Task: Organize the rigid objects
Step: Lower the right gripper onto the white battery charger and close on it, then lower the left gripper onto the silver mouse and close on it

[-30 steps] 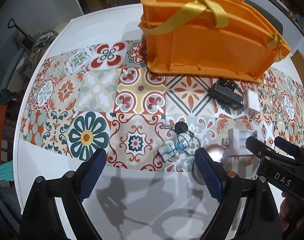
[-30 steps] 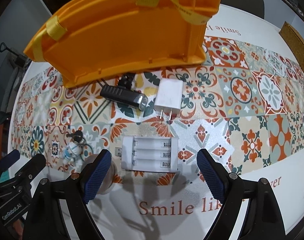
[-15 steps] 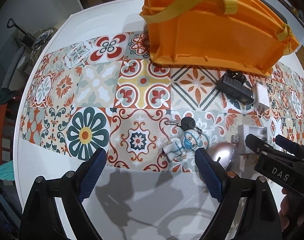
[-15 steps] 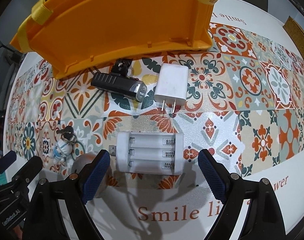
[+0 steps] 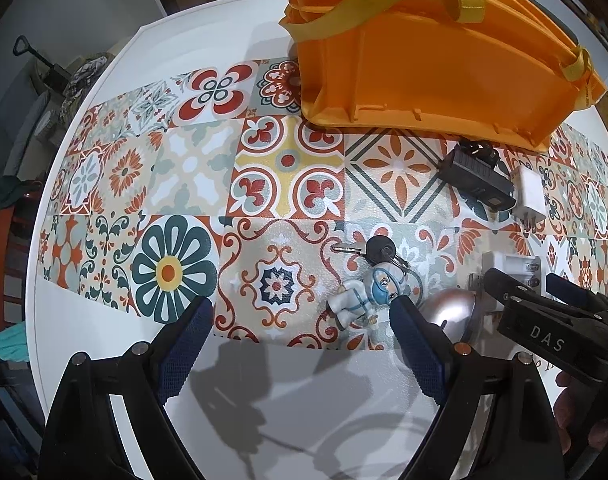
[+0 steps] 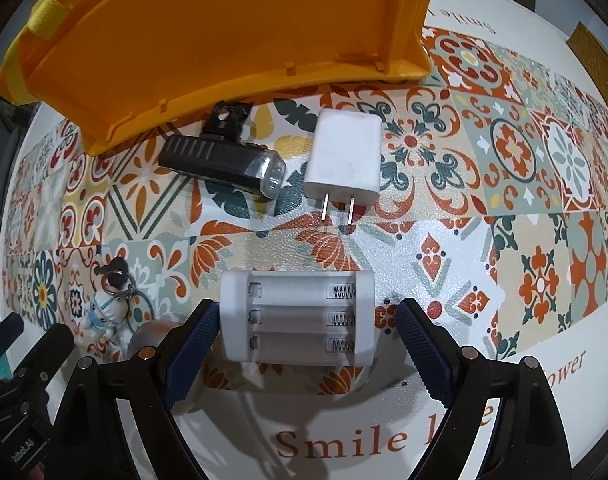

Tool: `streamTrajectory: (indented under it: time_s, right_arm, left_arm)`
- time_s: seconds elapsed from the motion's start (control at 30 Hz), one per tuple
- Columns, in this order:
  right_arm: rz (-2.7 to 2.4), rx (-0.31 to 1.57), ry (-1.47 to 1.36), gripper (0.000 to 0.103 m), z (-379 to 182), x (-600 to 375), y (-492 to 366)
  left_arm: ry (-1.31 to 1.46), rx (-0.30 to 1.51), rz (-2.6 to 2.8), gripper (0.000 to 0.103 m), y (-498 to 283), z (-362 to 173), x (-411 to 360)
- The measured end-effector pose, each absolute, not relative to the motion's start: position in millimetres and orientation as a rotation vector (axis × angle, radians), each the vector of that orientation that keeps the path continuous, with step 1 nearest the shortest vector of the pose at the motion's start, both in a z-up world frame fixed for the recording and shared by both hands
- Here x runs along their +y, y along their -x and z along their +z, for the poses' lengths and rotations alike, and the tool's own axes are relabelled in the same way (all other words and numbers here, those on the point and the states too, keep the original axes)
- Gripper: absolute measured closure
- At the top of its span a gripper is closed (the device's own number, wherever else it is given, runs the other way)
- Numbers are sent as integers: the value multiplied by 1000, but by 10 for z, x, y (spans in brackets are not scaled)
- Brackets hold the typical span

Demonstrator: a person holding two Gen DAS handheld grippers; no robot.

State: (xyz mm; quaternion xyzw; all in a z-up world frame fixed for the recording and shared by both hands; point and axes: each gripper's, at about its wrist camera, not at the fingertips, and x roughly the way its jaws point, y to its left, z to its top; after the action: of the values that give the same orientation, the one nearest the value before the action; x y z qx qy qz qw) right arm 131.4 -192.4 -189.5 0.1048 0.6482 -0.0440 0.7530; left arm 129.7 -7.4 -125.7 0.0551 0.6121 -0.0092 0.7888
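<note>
Right claw point(image 6: 304, 344), now lowered, straddles the battery holder point(image 6: 297, 316) wide open, nothing gripped; left claw point(image 5: 302, 340) open, idle.

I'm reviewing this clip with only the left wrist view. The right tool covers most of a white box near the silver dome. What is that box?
Observer: A white battery holder with three slots, all empty.
Operator: Is the right tool gripping it?
Observer: No. The right tool is open, its fingers either side of the holder, and the right finger is clearly apart from it.
Operator: And the black device under the orange bin?
Observer: A bike light. Its clear lens points toward the white plug adapter.
</note>
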Motion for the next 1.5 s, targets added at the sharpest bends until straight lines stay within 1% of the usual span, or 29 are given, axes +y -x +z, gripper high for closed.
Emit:
streamTrajectory:
  time_s: [0.2, 0.37, 0.4, 0.47, 0.77, 1.23, 1.5]
  right_arm:
    - [-97, 1417, -203, 13, -1963, -1904, -1331]
    - [-94, 1412, -182, 17, -1964, -1829, -1323]
    - [-90, 1410, -179, 19, -1960, -1808, -1325]
    - [-79, 1405, -174, 26, -1912, -1756, -1319]
    - [-87, 1394, -147, 26, -1820, -1677, -1301]
    - [-96, 1326, -169, 26, -1331, -2057, -965]
    - [-103, 1316, -190, 26, -1202, -2247, -748]
  left_arm:
    - [-134, 1315, -32, 12, -1279, -1268, -96]
    - [-125, 1329, -34, 12, -1263, -1307, -66]
    - [-122, 1331, -34, 12, -1262, -1312, -59]
    - [-115, 1332, -30, 12, -1259, -1317, -48]
    - [-102, 1341, -27, 12, -1218, -1326, -24]
    - [-139, 1278, -147, 13, -1021, -1159, -263]
    - [-162, 1305, -251, 13, -925, -1216, -440]
